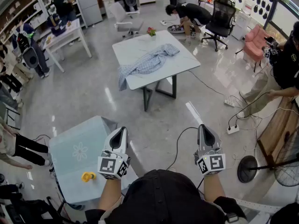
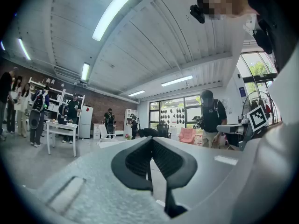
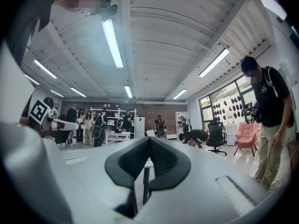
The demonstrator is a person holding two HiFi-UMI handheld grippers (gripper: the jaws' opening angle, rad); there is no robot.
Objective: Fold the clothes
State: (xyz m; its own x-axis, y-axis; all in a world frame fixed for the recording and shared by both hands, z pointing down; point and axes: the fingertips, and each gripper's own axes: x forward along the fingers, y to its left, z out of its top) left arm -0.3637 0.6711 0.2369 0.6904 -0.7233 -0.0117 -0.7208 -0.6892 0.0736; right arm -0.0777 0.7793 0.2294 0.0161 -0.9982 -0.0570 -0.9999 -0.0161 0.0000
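Two hand-held grippers, the left gripper [image 1: 119,135] and the right gripper [image 1: 204,130], are pointing level, each with its jaws pressed together on nothing. Well ahead of both, between their lines, one crumpled blue-and-white checked shirt [image 1: 148,62] is lying on one white rectangular table [image 1: 187,62], a sleeve hanging over the near-left edge. Just beside the left gripper, to its outer side, one pale blue table [image 1: 74,148] is carrying one small yellow object [image 1: 87,176], too small to identify.
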